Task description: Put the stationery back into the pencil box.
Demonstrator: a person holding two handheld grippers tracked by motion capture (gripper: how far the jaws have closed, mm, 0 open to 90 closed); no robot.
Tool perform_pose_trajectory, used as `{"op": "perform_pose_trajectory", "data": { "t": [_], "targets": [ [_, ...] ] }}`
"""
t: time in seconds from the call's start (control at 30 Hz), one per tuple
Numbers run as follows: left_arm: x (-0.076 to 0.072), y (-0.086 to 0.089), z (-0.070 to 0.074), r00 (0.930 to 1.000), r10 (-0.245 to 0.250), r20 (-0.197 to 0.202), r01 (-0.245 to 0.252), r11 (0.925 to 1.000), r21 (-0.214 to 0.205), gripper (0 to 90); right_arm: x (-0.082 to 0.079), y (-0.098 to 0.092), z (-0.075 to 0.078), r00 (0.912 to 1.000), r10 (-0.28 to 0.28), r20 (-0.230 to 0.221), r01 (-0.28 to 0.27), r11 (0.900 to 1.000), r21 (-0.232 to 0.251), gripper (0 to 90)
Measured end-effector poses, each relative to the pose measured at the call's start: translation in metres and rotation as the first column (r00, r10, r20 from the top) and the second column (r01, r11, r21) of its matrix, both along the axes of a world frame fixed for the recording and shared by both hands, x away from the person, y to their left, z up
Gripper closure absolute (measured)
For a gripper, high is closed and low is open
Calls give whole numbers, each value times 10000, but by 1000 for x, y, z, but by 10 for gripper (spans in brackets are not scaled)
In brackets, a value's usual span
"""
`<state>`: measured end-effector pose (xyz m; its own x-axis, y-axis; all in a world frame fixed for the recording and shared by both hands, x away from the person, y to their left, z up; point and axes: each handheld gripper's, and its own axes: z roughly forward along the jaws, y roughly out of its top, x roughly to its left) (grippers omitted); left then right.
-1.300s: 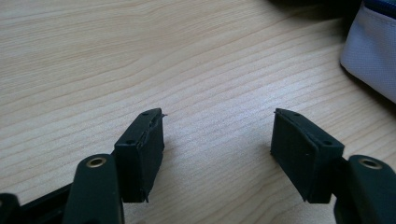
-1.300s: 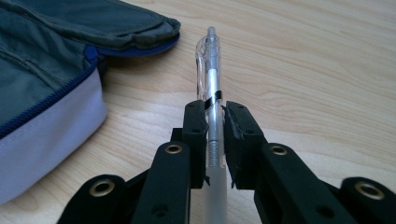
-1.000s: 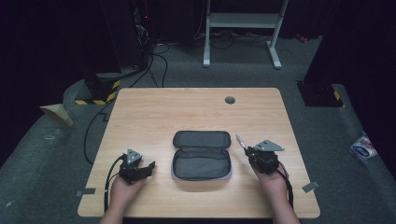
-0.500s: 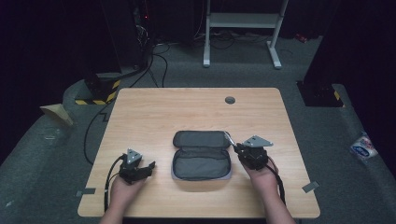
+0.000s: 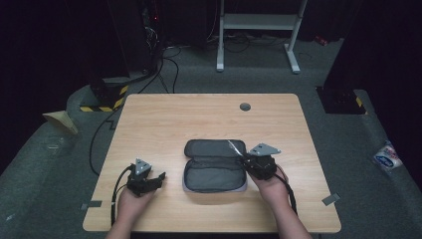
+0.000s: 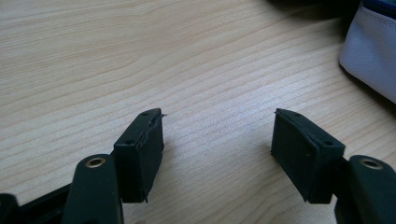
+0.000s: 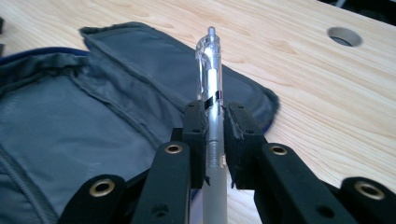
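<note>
An open grey pencil case point(image 5: 215, 167) lies in the middle of the wooden table point(image 5: 199, 119), its lid folded back. My right gripper point(image 5: 247, 159) is at the case's right edge, shut on a clear pen point(image 7: 211, 88) that points up and away over the case's lining point(image 7: 70, 121). In the high view the pen point(image 5: 235, 148) slants over the case's far right corner. My left gripper point(image 5: 158, 179) rests on the table left of the case, jaws wide apart with bare wood between them point(image 6: 217, 135). A pale corner of the case point(image 6: 369, 51) shows at the right of the left gripper view.
A round cable hole point(image 5: 245, 106) sits near the table's far edge, also seen as a hole point(image 7: 344, 36) in the right gripper view. Cables trail from both grippers toward the near edge. Dark floor, a white stand point(image 5: 259, 25) and cables lie beyond the table.
My right gripper has moved left with the pen, from beside the case to its right edge, so the pen now hangs over the case. The left gripper has stayed put.
</note>
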<state>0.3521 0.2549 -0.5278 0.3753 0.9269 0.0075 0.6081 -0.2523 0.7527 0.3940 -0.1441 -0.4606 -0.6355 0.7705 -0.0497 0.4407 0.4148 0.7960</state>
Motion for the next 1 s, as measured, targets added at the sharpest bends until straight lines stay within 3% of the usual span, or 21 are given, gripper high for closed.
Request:
{"op": "perform_pose_trajectory", "data": {
  "t": [0.33,1.0],
  "targets": [
    [0,0,0,10000,-24,10,24,10000,14,344,-2,30,-1,9965,831,-43,-832,9964,-129,783],
    [1,0,0,10000,-39,5,39,10000,-8,343,-7,57,-6,9846,1733,-228,-1737,9847,-146,783]
  ]
}}
